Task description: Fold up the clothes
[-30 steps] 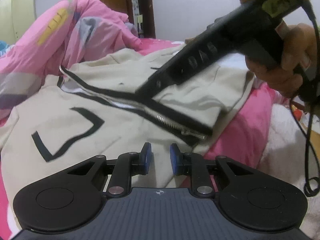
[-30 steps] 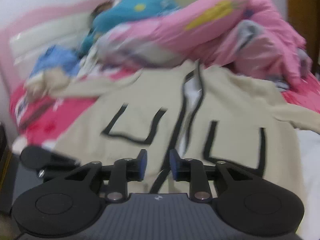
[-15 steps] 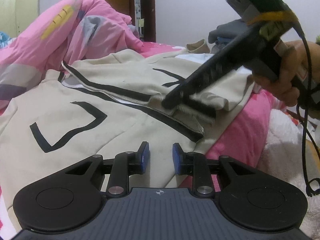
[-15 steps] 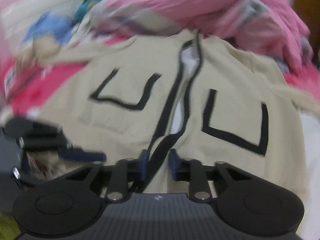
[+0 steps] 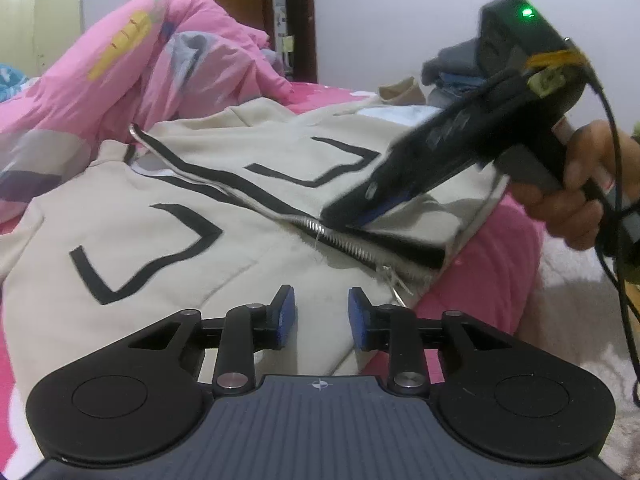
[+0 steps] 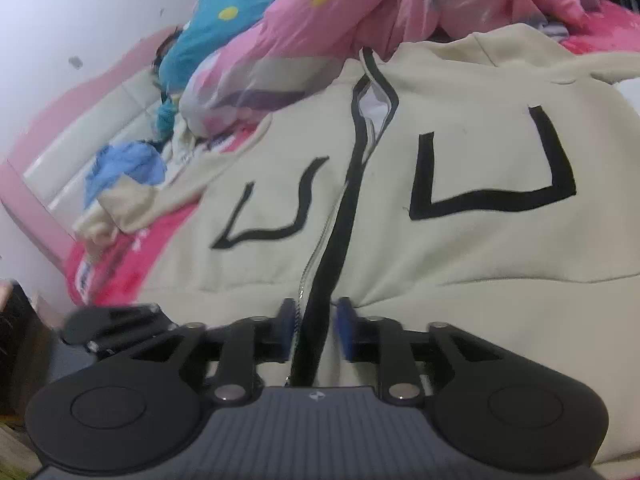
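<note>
Lying flat across the pink-sheeted bed (image 5: 496, 248), front side up, is a cream fleece zip-up jacket with black trim and black angular pocket outlines (image 6: 460, 240), its hem at the near edge of the bed and its collar toward the heap of pink quilt (image 5: 132, 76) at the far side. Zipper is partly undone (silver teeth (image 5: 348, 242) show near the hem).

Left gripper (image 5: 322, 316) hovers low over the hem at the near edge, jaws opening, released, cream fabric below them but nothing pinched.

Right gripper (image 6: 314, 320) sits at the hem on the jacket's centre line; the black zipper strip (image 6: 332, 248) runs between the blue pads (image 6: 345, 316). Jaws are opening, pads stand just off the strip, not pressing. In the left wrist view this same gripper comes in from the right, tips down on the zipper, held by a person's hand (image 5: 576, 200), green light lit on top.

Blue cloth (image 6: 124, 164) and a teal pillow (image 6: 224, 20) lie at the bed's far left corner by the pink headboard (image 6: 36, 200). Folded clothes pile (image 5: 452, 72) at far right edge.
</note>
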Tool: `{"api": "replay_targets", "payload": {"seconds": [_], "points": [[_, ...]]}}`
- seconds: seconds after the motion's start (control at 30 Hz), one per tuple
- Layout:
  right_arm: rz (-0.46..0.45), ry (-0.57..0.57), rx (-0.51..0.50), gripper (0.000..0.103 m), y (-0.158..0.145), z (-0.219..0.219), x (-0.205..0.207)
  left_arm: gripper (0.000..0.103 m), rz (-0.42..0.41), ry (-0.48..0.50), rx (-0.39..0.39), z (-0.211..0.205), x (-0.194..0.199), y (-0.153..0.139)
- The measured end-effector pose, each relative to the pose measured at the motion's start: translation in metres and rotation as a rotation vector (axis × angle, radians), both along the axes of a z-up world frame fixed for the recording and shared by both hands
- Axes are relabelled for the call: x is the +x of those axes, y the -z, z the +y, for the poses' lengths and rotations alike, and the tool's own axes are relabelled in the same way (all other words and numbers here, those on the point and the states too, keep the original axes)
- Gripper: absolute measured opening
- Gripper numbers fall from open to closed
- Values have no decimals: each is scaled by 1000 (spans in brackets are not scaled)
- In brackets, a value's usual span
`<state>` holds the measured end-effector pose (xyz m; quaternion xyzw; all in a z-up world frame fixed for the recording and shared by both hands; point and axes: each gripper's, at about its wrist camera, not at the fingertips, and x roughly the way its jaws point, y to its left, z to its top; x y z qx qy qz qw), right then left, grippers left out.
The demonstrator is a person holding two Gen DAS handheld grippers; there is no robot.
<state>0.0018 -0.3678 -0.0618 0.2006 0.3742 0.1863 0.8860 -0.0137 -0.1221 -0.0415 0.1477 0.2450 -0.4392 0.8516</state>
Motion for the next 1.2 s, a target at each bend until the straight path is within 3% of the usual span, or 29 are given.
{"api": "replay_targets", "payload": {"seconds": [0.23, 0.33, 0.43, 0.5, 0.63, 0.7, 0.8, 0.93, 1.07, 1.13, 1.2], "points": [[-125, 72, 68, 46, -65, -25, -2, 30, 50, 1, -108, 3, 23, -35], [-157, 89, 7, 37, -90, -24, 23, 30, 77, 27, -81, -27, 40, -38], [-120, 99, -68, 28, -97, -15, 65, 30, 100, 66, -41, -53, 54, -21], [-73, 80, -93, 26, -90, -8, 97, 30, 142, 64, 14, -64, 62, -3], [3, 51, -190, 25, -62, 13, 160, 30, 145, 83, -45, -51, 64, 9], [49, 51, -236, 25, -33, 20, 194, 30, 149, 95, -77, -45, 65, 13], [171, 27, -194, 26, 22, 30, 224, 31, 155, 109, -115, -40, 68, 18], [85, -44, -337, 27, 10, 50, 216, 32, 185, 136, -191, -33, 76, 26], [-15, -16, -418, 31, -23, 54, 220, 32, 232, 140, -256, -27, 83, 29], [-96, -8, -506, 53, -31, 67, 236, 32, 238, 138, -273, -25, 84, 31], [-178, -11, -616, 62, -32, 85, 259, 32, 232, 137, -283, -25, 83, 32]]}}
